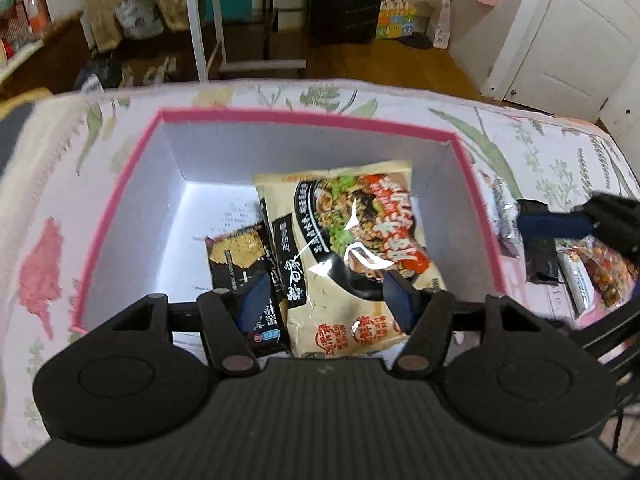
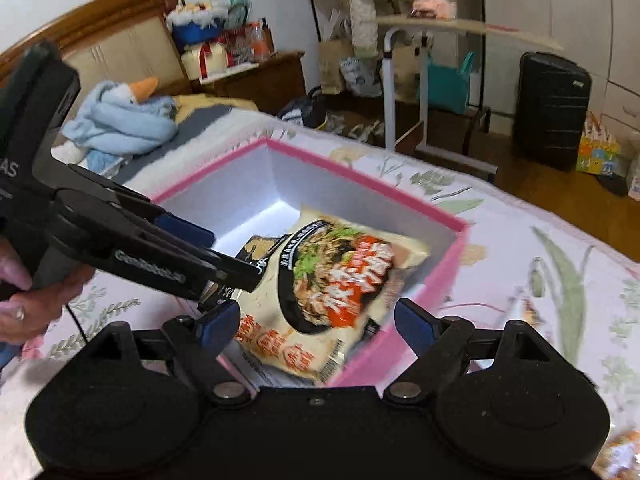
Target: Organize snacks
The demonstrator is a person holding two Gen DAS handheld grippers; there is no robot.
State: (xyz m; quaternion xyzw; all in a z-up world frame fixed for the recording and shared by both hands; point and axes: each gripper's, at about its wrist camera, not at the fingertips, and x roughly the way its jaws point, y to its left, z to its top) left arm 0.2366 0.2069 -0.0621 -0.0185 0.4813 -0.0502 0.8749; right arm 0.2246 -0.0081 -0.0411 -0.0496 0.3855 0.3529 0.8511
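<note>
A pink-rimmed white box (image 1: 312, 118) (image 2: 444, 216) sits on the floral bed cover. Inside lie a large beige noodle packet (image 1: 352, 248) (image 2: 340, 288) and a small black snack packet (image 1: 244, 264). My left gripper (image 1: 326, 300) is open above the box's near side, holding nothing. It also shows in the right wrist view (image 2: 224, 260) over the box's left edge. My right gripper (image 2: 316, 324) is open and empty just over the box's near corner. It also shows at the right of the left wrist view (image 1: 560, 224).
More snack packets lie on the cover right of the box: a silver-black one (image 1: 506, 216), a black one (image 1: 542, 264) and a clear bag of mixed nuts (image 1: 604, 272). A blue plush toy (image 2: 124, 116) lies at the bed's far left. A black suitcase (image 2: 550, 110) stands on the floor.
</note>
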